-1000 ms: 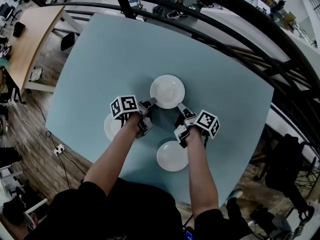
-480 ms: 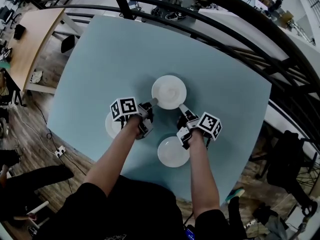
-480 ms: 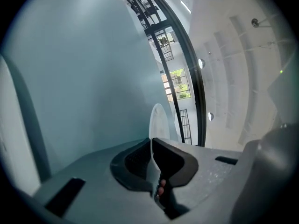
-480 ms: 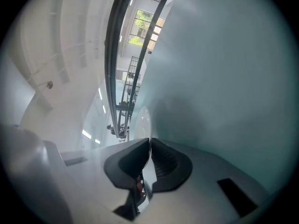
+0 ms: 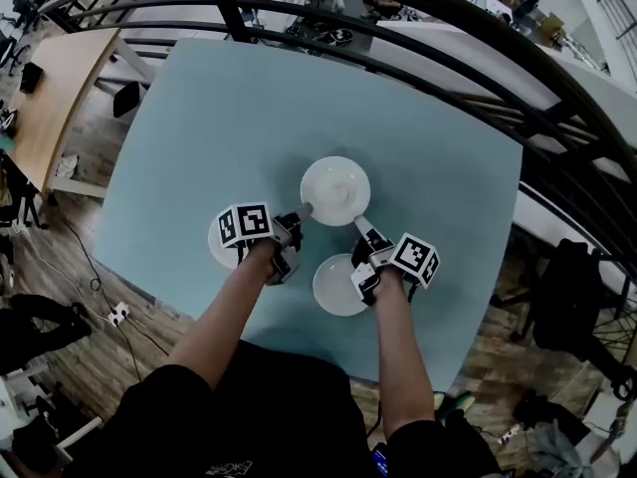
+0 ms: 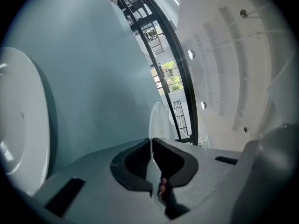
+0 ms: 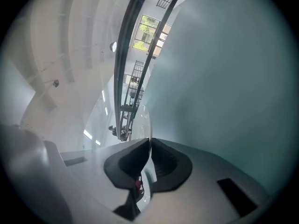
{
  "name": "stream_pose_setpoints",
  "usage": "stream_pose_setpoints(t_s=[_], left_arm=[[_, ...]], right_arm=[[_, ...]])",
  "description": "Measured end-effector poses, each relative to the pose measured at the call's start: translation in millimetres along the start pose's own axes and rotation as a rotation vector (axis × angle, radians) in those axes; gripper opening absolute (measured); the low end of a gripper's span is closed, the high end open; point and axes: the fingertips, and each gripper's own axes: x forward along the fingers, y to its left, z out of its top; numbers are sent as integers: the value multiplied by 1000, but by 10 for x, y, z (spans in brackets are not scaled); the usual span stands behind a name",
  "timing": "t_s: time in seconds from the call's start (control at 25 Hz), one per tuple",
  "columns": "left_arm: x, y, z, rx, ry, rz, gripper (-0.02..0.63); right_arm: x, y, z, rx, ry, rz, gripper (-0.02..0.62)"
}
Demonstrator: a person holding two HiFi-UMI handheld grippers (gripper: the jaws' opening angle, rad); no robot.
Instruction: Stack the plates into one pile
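held plate [image 5: 335,189]: way closer to the near plate [image 5: 333,289] than a second ago, probably lifted a bit, hard to tell from above
left gripper [image 5: 303,209]: pulled in along with it
right gripper [image 5: 360,224]: same, its body now overlaps the near plate's edge

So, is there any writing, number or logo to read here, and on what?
No readable text anywhere.
Marker cubes on the left gripper and right gripper: black-and-white square patterns, not words.
Held plate, near plate, left plate: plain white, no marks.
Background clutter: too small to read.
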Motion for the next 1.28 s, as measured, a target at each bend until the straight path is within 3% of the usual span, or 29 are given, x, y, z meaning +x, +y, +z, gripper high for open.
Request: stream_pose_setpoints(t_s=[0.28,0.72,1.28], left_arm=[[-212,1,-590,33,47,-16,23],[-457,25,-1035,39,147,5,25],[-537,298,-1882,84,354,51,25]], right_arm=[[-525,-156,-378,-3,-34,3,20],[-889,-223,-724,-22,-41,-68,20],[-1483,-770,-1226,34,-56,-157,20]])
